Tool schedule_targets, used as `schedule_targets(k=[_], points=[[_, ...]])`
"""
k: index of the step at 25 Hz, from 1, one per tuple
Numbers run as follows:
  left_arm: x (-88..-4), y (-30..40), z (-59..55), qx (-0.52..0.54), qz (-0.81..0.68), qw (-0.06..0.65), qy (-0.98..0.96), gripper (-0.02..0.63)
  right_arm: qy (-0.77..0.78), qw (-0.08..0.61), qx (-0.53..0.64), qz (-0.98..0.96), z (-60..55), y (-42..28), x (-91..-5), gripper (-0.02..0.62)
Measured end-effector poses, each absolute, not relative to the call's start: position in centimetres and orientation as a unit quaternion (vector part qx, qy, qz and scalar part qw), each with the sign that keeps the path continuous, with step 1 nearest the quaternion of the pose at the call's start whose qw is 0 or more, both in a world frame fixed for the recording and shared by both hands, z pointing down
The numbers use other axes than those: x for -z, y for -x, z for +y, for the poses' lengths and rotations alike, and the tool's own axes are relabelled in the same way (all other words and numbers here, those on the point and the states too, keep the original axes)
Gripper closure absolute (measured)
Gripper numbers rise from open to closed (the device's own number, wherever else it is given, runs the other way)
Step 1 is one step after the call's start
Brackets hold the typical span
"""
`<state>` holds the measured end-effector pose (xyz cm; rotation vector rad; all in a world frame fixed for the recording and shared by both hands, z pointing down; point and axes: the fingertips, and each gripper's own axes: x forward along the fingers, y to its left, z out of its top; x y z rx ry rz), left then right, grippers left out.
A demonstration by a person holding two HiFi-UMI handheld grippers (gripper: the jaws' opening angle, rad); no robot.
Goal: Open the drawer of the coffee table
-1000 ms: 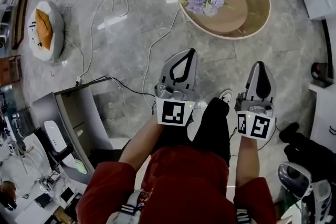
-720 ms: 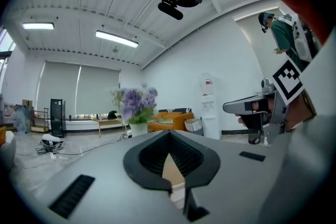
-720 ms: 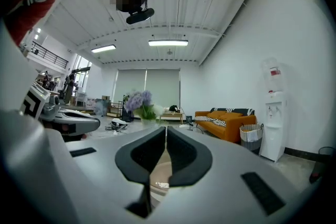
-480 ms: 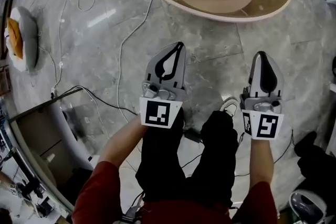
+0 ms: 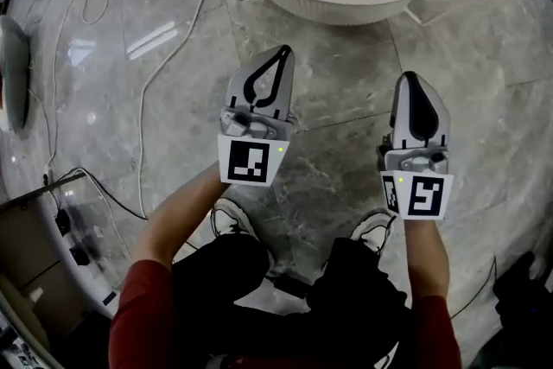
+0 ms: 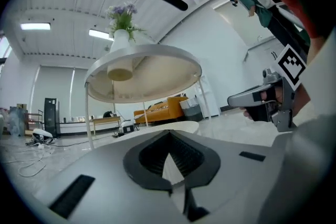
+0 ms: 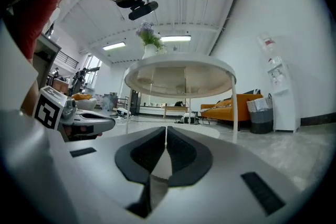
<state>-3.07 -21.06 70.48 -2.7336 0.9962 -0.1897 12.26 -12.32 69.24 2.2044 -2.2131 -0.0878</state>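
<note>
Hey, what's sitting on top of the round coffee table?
A white vase of purple flowers stands on the coffee table, seen from below. From that low angle the rest of its top is hidden.

The right gripper (image 7: 166,131) is held low, its jaws pressed together with nothing between them, pointing at the coffee table (image 7: 180,73). A vase of flowers (image 7: 150,49) stands on its round surface. The left gripper (image 7: 107,123) shows alongside.

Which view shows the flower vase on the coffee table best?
The left gripper view: the flower vase appears largest there, white with purple blooms, standing on the coffee table. The right gripper view shows it smaller and farther off. The head view leaves it out of frame.
</note>
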Motion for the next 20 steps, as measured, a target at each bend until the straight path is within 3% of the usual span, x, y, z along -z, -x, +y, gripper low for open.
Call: schedule_targets(k=[2, 6, 12, 20], points=[[-72.0, 2.8, -21.7, 0.041, 0.364, 0.128, 0.922, 0.598, -0.710, 0.006, 0.021, -0.704, -12.5, -12.4, -72.1, 0.571], [-76.1, 2.4, -22.1, 0.032, 0.417, 0.050, 0.907, 0.598, -0.715, 0.000, -0.012, -0.699, -12.3, -13.4, -75.7, 0.571], [-76.7, 0.0, -20.9, 0.038, 0.390, 0.110, 0.913, 0.598, -0.713, 0.002, -0.028, -0.701, -11.3, -13.5, -77.2, 0.571], [-81.0, -0.5, -20.4, 0.104, 0.389, 0.005, 0.915, 0.598, -0.716, -0.015, -0.049, -0.696, -11.7, -13.9, -78.0, 0.571]])
